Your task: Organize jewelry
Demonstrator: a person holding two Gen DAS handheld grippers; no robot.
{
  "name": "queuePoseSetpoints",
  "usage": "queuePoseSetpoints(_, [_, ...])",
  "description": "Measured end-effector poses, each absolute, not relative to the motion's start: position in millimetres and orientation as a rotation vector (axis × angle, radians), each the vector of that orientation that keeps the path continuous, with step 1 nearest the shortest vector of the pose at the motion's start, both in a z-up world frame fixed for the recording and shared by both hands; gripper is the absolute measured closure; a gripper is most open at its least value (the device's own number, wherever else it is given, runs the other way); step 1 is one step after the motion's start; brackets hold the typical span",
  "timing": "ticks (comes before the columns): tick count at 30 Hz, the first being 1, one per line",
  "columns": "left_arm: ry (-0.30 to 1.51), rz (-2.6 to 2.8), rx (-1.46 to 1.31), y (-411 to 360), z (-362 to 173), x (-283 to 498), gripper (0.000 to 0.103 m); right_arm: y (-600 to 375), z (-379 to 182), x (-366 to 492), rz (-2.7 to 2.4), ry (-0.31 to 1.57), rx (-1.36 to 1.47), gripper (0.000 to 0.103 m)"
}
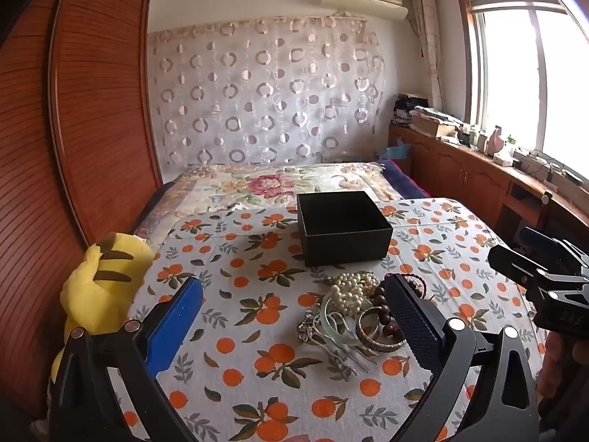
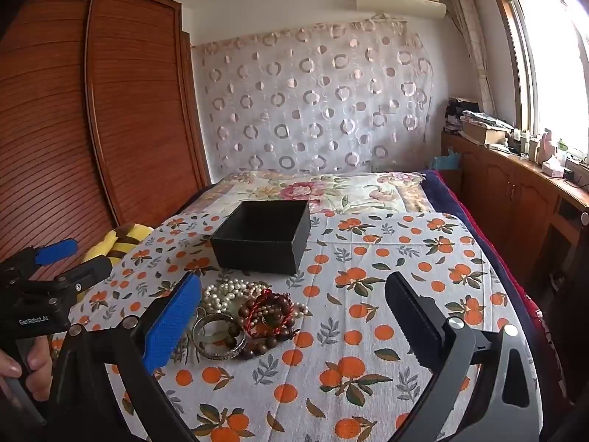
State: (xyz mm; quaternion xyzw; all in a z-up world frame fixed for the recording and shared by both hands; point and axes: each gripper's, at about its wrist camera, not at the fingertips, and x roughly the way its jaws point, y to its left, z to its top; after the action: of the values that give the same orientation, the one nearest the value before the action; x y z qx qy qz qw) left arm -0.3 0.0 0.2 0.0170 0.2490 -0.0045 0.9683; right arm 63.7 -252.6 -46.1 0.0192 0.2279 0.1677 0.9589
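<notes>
The fingers (image 1: pixel 408 316) of the left gripper (image 1: pixel 294 316) are spread wide with nothing gripped; those of the right gripper (image 2: pixel 291 316) are likewise held apart and empty. The jewelry pile (image 1: pixel 355 311), a mix of pearls, dark wooden beads and bangles, is heaped on the orange-print cloth (image 1: pixel 257 386), just in front of the open black box (image 1: pixel 344 226). No piece appears to be boxed yet, so the first pick seems pending. A single item must be singled out from the tangle and pinched cleanly.
</notes>
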Motion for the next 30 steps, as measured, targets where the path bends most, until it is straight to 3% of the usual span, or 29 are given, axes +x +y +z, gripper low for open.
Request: queuePoseSetpoints(30, [0.499, -0.01, 0.031, 0.1, -0.1, 1.2, 0.007, -253.2, -42.0, 59.6, 0.341, 0.456, 0.041, 0.002])
